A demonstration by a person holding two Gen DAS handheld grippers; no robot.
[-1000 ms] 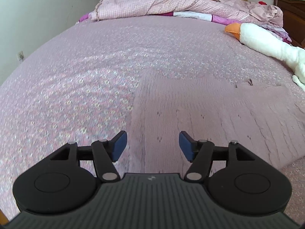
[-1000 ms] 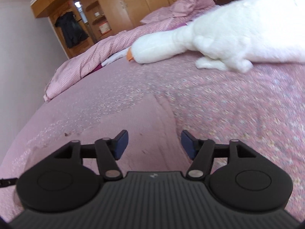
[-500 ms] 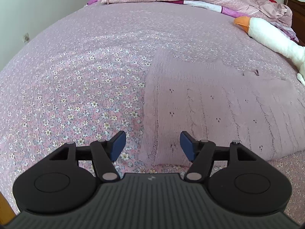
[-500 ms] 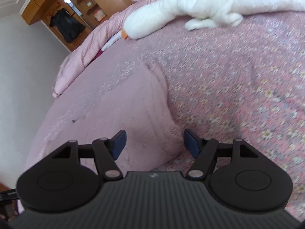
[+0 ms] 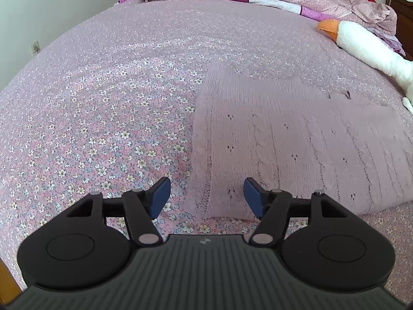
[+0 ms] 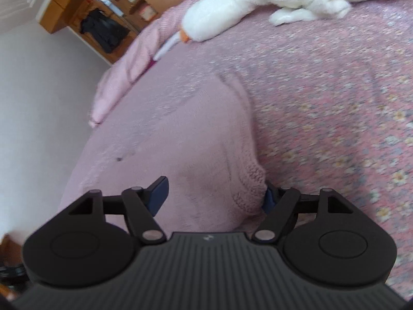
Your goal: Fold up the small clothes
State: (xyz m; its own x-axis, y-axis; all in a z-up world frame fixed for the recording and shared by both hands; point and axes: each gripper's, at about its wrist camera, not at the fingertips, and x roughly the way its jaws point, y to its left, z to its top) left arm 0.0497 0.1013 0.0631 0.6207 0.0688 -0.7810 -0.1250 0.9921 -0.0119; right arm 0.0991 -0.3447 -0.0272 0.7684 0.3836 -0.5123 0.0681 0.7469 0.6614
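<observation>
Both grippers have dipped toward the near edge of the pink knitted garment (image 5: 296, 139) since a second ago, and the right one has rolled, so the room now sits tilted in its view. The garment lies spread flat on the flowered bedspread (image 5: 103, 118), near the bed's front edge, with a white plush goose (image 5: 361, 49) well apart on the far right.

The left gripper (image 5: 206, 196) hangs open over the garment's near left corner, one pad over bedspread, the other over knit, neither pressing. The right gripper (image 6: 214, 193) has just been opening its jaws wider; the near right corner bulges up between them, its ribbed hem covering the right pad, but I see no squeeze yet.

What could go wrong, I'd guess: the left pads straddle the edge, so closing there may pinch bedspread along with knit, or only one layer. On the right, the bunched hem could slide out of a shallow bite.

The left view shows the whole spread garment and its cable pattern; only the right view shows the lifted hem, and a wardrobe (image 6: 77, 7) behind.
</observation>
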